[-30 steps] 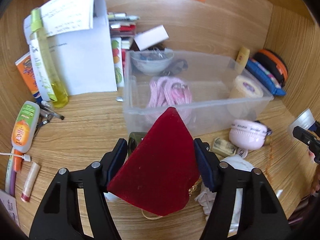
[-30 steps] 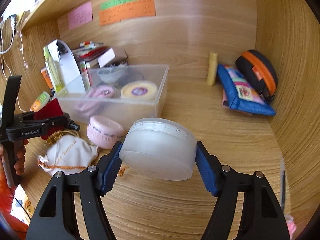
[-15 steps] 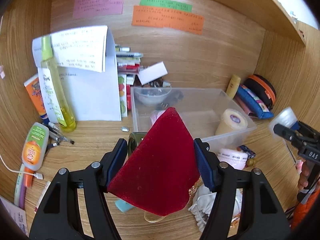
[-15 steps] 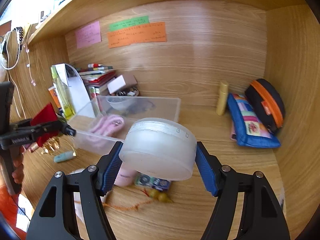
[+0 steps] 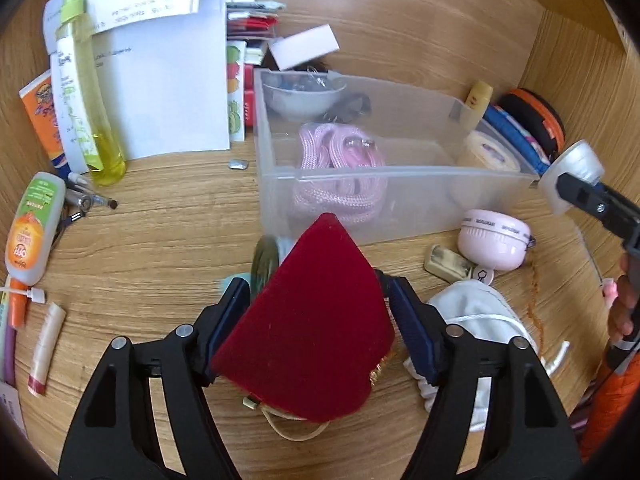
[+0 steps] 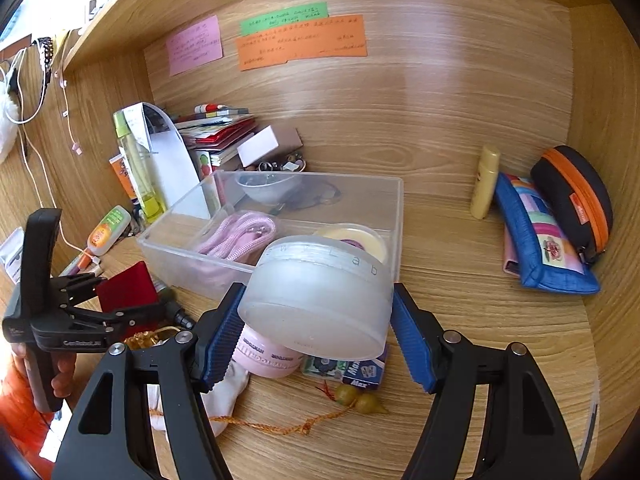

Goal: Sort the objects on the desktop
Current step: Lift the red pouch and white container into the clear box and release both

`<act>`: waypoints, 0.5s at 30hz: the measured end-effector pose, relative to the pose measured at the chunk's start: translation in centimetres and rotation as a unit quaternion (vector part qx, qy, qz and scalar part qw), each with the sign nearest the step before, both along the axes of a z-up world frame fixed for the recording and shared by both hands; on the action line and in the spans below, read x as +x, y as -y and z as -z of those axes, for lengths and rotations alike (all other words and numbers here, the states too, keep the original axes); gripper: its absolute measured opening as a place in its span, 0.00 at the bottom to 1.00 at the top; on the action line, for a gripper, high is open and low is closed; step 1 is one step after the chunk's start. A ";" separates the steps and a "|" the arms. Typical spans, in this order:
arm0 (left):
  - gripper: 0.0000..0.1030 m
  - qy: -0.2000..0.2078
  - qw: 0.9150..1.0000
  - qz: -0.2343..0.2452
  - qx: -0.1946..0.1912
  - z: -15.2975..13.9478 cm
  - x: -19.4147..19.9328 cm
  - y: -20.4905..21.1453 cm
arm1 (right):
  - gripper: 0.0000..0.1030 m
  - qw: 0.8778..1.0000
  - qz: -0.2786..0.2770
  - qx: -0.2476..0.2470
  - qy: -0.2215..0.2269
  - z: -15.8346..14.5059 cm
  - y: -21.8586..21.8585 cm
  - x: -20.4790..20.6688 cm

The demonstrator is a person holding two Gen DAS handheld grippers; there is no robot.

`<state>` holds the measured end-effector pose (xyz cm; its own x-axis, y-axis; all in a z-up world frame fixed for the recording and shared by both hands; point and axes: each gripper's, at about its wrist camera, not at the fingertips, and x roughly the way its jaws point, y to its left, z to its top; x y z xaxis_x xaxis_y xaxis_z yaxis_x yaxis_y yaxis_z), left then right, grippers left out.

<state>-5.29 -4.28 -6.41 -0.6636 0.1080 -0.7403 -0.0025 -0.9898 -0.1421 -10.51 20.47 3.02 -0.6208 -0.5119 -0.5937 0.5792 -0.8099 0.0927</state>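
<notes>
Both wrist cams close, angled down, share clear bin [image 5: 396, 184] [image 6: 280, 216]

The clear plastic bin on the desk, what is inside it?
Inside the clear plastic bin: a coiled pink rope, a small white bowl holding small items too unclear to identify, a cream round tin, and something dark behind the bowl, partly hidden.

A rope coil [image 5: 340, 172] and tape roll [image 5: 490, 154] lie in the bin [image 5: 400, 216]; a round case [image 5: 496, 240] sits before it.
</notes>
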 end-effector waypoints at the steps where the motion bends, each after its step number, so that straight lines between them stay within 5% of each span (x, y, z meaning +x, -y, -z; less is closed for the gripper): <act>1: 0.71 -0.006 1.000 -0.003 0.000 -0.2 0.4 0.2 | 0.65 1.000 -0.001 0.000 0.001 0.0 0.1 0.0; 4: 0.71 -0.019 1.000 -0.005 0.007 -0.6 1.3 1.0 | 0.65 1.000 -0.005 0.002 0.002 0.1 0.5 -0.1; 6: 0.59 -0.024 1.000 0.001 0.015 -0.8 1.7 1.2 | 0.65 1.000 -0.009 0.005 0.004 0.2 0.8 -0.1; 8: 0.30 -0.018 1.000 0.011 0.021 -0.8 1.7 1.3 | 0.65 1.000 -0.013 0.004 0.006 0.2 1.1 -0.2; 10: 0.15 -0.012 0.999 0.020 0.032 -0.7 1.7 1.3 | 0.65 1.000 -0.016 0.004 0.006 0.2 1.5 -0.2; 15: 0.05 -0.016 0.998 0.026 0.049 -1.1 2.1 1.3 | 0.65 1.000 -0.023 0.001 -0.001 -0.3 2.5 -0.1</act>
<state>-3.20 -5.60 -5.26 -0.6779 0.2135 -0.7035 -0.0601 -0.9698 -0.2364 -10.60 18.00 3.34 -0.5979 -0.5397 -0.5927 0.6167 -0.7820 0.0899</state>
